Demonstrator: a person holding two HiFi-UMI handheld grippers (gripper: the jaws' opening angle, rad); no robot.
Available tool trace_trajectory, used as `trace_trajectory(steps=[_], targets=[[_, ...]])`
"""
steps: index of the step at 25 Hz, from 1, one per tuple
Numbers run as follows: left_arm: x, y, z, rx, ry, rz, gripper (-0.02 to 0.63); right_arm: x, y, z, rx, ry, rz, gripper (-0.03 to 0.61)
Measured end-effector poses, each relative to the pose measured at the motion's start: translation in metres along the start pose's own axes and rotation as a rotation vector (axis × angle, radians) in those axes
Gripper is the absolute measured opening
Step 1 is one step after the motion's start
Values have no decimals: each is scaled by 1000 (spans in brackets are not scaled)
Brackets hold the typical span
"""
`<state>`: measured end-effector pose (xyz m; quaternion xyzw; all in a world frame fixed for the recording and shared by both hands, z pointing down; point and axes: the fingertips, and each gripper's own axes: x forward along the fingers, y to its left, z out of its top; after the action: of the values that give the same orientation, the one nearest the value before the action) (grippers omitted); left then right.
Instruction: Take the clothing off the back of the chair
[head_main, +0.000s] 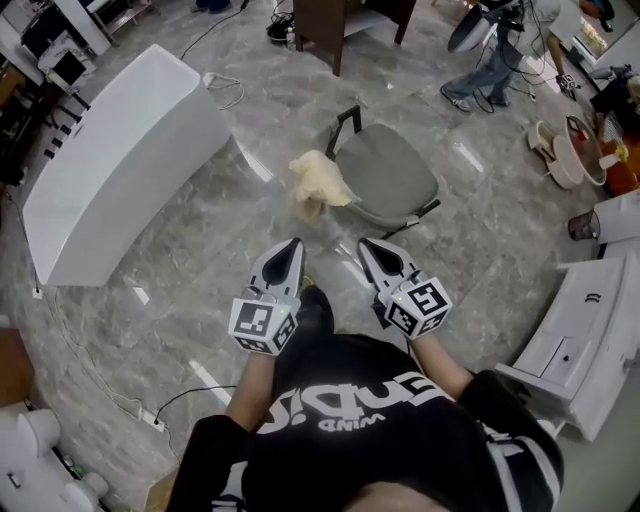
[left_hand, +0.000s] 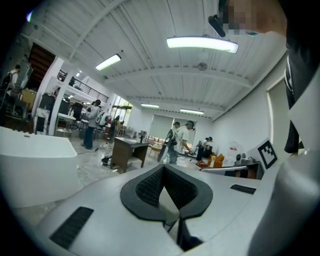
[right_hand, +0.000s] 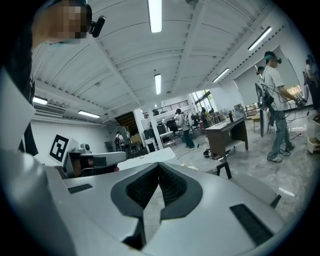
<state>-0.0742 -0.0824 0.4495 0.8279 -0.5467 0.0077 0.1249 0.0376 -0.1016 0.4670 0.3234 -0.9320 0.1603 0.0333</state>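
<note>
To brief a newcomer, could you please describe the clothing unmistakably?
Right of the long white counter stands a grey-seated chair. The clothing is the crumpled pale yellow cloth draped on the chair's edge facing that counter, the only yellow thing nearby.

The head view looks steeply down from above the person onto the floor (head_main: 200, 250), with the left gripper (head_main: 291, 245) and right gripper (head_main: 369, 244) at lower centre. Each gripper view sits low and close behind its own jaws, facing nearly level across the room. All three share one desk (head_main: 335, 25): top edge in the head view, the desk (left_hand: 129, 152) left of centre in the left gripper view, the desk (right_hand: 227, 132) right of centre in the right gripper view
</note>
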Motion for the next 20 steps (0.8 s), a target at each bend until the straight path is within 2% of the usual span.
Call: trace_trajectory(steps=[4, 11, 20], targets=[[30, 27, 21, 12, 3, -67, 14, 40, -14, 21, -2, -11, -19, 14], [66, 75, 40, 14, 4, -133, 14, 87, -37, 51, -18, -80, -102, 14], [102, 83, 47, 34, 23, -217, 17, 113, -64, 58, 17, -69, -129, 14]])
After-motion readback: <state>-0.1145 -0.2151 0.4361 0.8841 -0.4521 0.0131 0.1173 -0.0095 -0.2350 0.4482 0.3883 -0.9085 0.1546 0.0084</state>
